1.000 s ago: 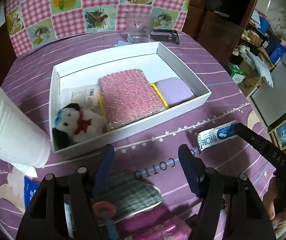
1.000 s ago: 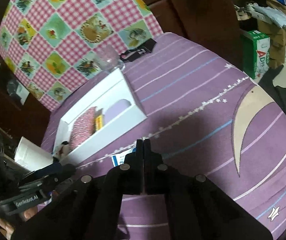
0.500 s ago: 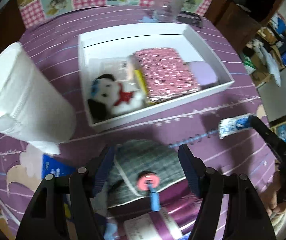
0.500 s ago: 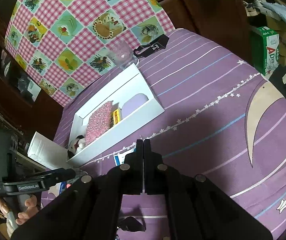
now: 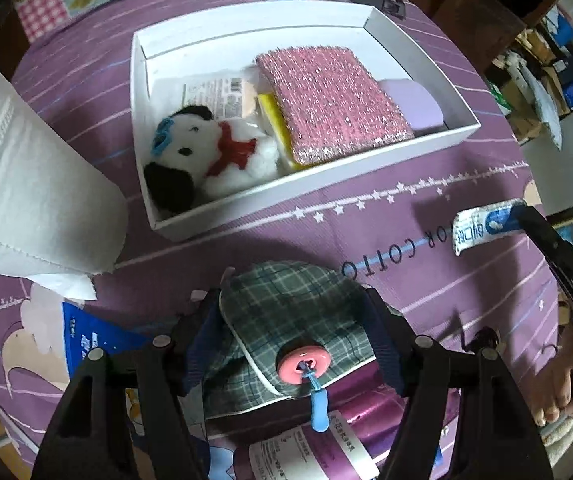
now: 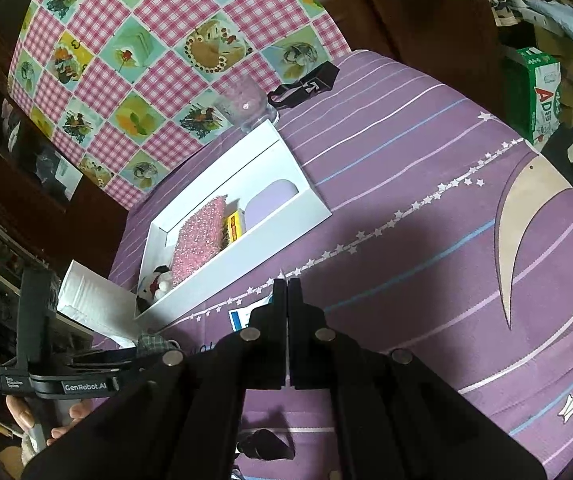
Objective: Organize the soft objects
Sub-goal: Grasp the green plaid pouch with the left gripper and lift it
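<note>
Lying on the purple cloth just in front of the white box, the plaid pouch sits between the fingers of the left gripper, whose jaws stand apart on either side of it; whether the pads already touch the fabric I cannot tell. A pink button with a blue tab hanging from it faces the camera.

The likeliest trouble is a poor bite: the pouch is soft and rounded, so closing jaws could pinch only a fold and let the rest sag or slip on the lift. It also rests partly on a shiny purple packet, which could be dragged along or let the pouch slide. The box is already crowded with a plush dog, a pink glittery sponge, a yellow sponge and a lilac pad, so the pouch may catch the near wall or perch on top rather than settle. A paper towel roll just left of the box could be knocked by a swing.

The right gripper is pressed together and empty, hovering over a small blue-and-white sachet.

Underneath is a round table covered in purple striped fabric with stars and a moon; a glass tumbler and a black clip stand beyond the box. Behind hangs a pink gingham cloth, with dark wooden furniture and cluttered cartons around.
</note>
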`<action>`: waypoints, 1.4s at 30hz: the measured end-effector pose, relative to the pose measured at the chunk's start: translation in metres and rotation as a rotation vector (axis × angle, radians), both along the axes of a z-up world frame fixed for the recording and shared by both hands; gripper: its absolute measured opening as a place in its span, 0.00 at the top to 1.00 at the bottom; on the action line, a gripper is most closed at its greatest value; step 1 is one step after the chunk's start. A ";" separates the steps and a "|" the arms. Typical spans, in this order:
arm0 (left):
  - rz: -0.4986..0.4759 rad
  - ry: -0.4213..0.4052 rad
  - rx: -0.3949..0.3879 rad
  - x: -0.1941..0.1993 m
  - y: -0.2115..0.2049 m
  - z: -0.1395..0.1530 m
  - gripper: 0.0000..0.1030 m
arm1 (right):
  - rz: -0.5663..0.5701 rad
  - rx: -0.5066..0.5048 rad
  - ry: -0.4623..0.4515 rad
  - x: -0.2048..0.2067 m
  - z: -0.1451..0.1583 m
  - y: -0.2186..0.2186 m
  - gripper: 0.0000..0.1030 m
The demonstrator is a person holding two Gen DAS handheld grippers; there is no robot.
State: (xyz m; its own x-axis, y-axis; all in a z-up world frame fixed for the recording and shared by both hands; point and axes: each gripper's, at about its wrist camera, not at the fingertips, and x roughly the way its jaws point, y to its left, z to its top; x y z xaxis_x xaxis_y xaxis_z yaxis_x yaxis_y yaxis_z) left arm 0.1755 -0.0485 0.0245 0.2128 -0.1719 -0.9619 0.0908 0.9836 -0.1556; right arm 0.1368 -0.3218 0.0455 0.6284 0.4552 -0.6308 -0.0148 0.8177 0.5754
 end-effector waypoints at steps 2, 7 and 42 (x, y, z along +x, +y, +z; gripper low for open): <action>-0.012 0.016 -0.002 0.001 0.000 -0.006 0.26 | 0.001 0.006 0.005 0.000 -0.001 0.000 0.99; -0.039 0.017 0.027 0.003 -0.008 -0.016 0.23 | 0.001 -0.005 0.003 0.000 -0.002 0.000 0.99; 0.036 -0.398 0.102 -0.022 -0.013 0.065 0.62 | -0.006 -0.046 -0.059 -0.004 0.006 0.004 0.99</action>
State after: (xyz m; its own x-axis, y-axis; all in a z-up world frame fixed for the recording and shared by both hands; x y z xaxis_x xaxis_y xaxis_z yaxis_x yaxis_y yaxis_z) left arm 0.1539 -0.0619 0.0893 0.5758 -0.0657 -0.8149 0.0895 0.9958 -0.0170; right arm 0.1331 -0.3182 0.0517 0.6677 0.4227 -0.6128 -0.0429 0.8436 0.5352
